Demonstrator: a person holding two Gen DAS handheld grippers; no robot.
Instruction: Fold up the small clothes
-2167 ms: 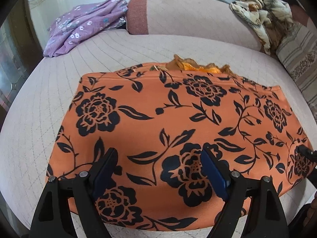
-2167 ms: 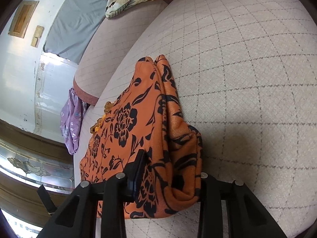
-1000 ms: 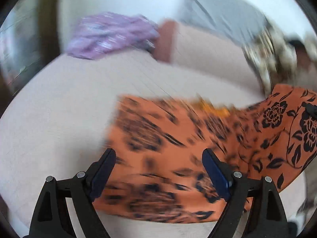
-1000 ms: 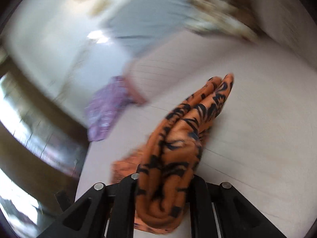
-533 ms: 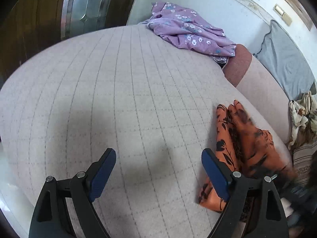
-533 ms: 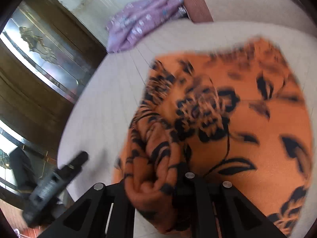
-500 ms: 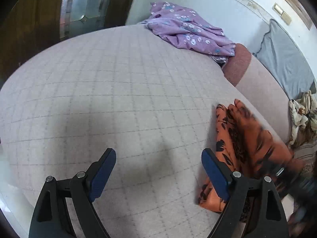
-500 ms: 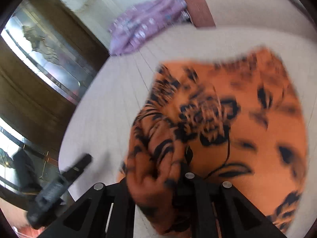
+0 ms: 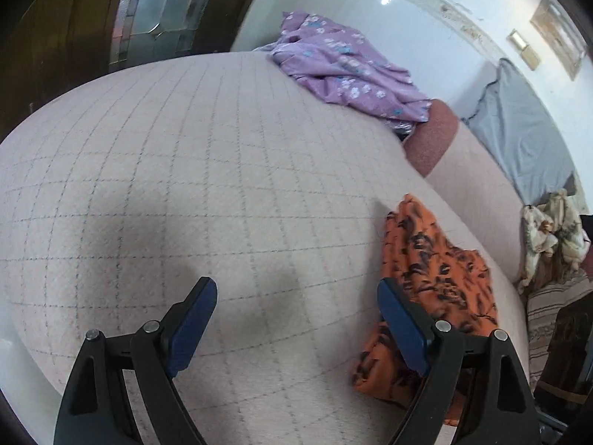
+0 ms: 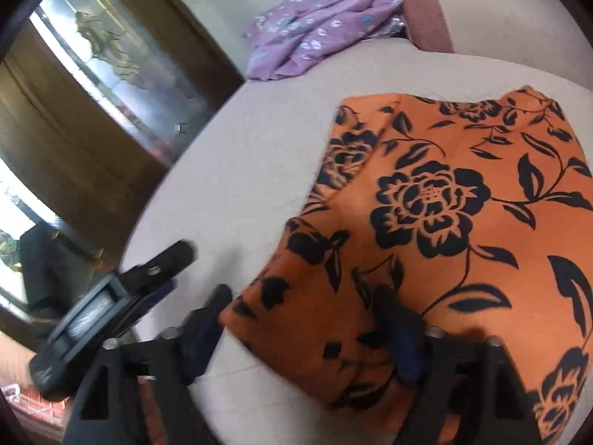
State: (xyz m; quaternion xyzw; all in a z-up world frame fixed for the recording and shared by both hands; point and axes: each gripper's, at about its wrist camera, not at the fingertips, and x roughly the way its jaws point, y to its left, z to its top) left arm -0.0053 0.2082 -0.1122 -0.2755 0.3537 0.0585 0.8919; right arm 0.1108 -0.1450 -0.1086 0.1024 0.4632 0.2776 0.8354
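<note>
— Orange floral garment (image 10: 463,222): which hand-held gripper has it?
— Neither, I judge. Right hand-held gripper (image 10: 307,319) is spread astride its folded corner on the bed (image 9: 222,170); left hand-held gripper (image 9: 292,311) is spread, empty. Next, flatten the fold.

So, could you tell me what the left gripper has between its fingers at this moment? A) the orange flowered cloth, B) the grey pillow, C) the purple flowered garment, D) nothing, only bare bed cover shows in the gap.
D: the left gripper is open, with only the checked bed cover in the gap, while the orange flowered cloth lies off to its right.
</note>
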